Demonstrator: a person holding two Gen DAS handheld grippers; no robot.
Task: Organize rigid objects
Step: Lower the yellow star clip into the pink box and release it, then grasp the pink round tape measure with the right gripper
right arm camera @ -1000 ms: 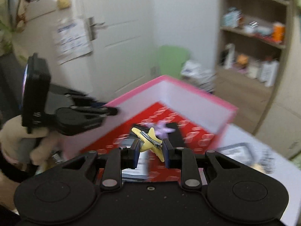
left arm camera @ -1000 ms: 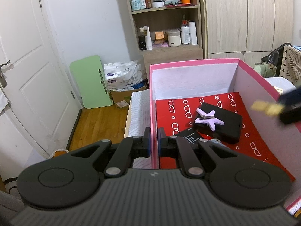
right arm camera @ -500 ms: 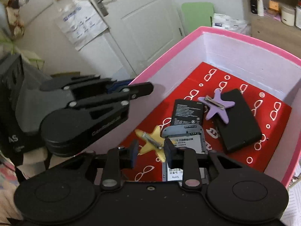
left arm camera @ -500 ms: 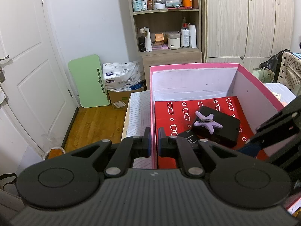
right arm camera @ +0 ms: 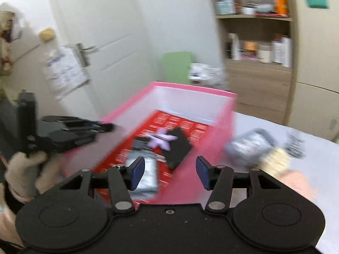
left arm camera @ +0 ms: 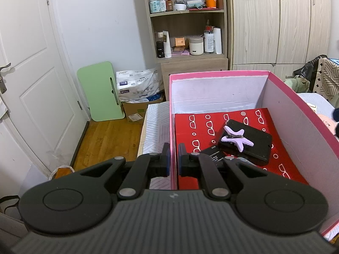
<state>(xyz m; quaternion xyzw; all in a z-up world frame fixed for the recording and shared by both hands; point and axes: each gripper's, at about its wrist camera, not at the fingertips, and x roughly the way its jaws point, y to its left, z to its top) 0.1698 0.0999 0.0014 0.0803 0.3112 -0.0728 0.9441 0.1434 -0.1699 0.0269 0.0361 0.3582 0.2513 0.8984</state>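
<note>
A pink box [left arm camera: 218, 74] with a red patterned floor sits in front of me. In it lie a black case [left arm camera: 252, 146] with a purple star-shaped clip [left arm camera: 236, 138] on top, a black card [left arm camera: 213, 154] and a grey phone [right arm camera: 146, 175]. My left gripper [left arm camera: 173, 163] is shut on the box's left wall [left arm camera: 172, 127]. My right gripper [right arm camera: 169, 173] is open and empty above the box's near right side. The yellow star clip is not visible. The right wrist view is blurred.
A grey device [right arm camera: 250, 146], a pale object [right arm camera: 275, 160] and a dark tangle [right arm camera: 296, 146] lie on the white surface right of the box. A shelf unit [left arm camera: 186, 21], wardrobe [left arm camera: 275, 21], green board [left arm camera: 99, 93] and door [left arm camera: 27, 80] stand behind.
My right gripper has opened, let go of the yellow star clip in the box and pulled back up and to the right. The left gripper keeps its hold on the box wall.
</note>
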